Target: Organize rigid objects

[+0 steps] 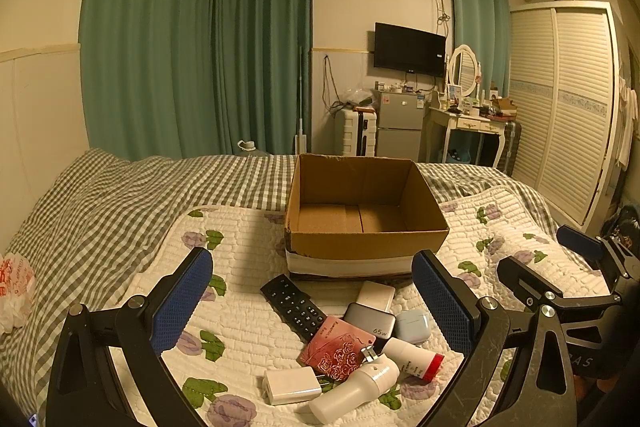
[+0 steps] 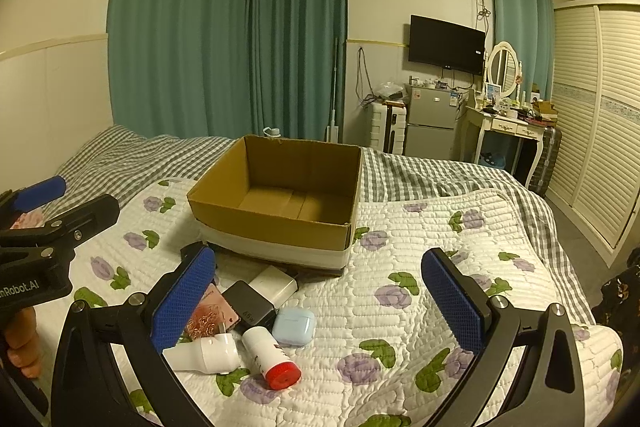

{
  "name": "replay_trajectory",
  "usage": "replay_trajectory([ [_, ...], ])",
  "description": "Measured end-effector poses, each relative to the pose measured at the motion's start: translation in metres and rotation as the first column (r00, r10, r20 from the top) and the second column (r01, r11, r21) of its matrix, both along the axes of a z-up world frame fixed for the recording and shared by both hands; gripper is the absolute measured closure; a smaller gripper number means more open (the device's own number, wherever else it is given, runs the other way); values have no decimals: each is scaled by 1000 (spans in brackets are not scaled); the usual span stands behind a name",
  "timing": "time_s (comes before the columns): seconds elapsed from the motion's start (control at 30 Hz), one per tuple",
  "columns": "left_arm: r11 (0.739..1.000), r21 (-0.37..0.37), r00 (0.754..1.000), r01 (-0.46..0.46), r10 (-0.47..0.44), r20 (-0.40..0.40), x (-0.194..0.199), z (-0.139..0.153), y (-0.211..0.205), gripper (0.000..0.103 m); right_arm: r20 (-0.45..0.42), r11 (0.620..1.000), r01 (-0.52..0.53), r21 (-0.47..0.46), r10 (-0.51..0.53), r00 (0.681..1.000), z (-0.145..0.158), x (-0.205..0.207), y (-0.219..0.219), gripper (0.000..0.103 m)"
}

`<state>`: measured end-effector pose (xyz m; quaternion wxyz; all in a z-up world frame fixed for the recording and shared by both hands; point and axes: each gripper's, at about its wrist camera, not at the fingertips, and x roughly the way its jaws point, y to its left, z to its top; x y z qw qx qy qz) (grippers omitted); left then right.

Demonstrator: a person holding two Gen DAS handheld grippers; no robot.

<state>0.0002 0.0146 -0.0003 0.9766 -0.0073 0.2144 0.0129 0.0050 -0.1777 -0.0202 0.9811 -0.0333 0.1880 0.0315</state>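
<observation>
An open, empty cardboard box (image 1: 366, 215) sits upright on the quilt, and just in front of it lie a black remote (image 1: 294, 307), white and grey chargers, a pale blue earbud case (image 1: 412, 325), a pink rose-patterned card and a red-capped white bottle (image 2: 272, 357).

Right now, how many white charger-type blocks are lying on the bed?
2. One white charger block lies nearest the camera, left of the white bottle. The other white block lies just before the cardboard box. Others may hide under the pile.
</observation>
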Motion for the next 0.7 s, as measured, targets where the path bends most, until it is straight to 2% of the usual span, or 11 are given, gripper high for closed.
replay_trajectory([
  [0.47,1000,10,1000,-10,10,15,0,0,-3,1,-13,1000,-20,8,21,1000,-1,2,1,0],
  [0.7,999,21,998,-39,38,55,-9,8,-5,2,-8,999,-35,14,35,999,4,0,-3,0],
])
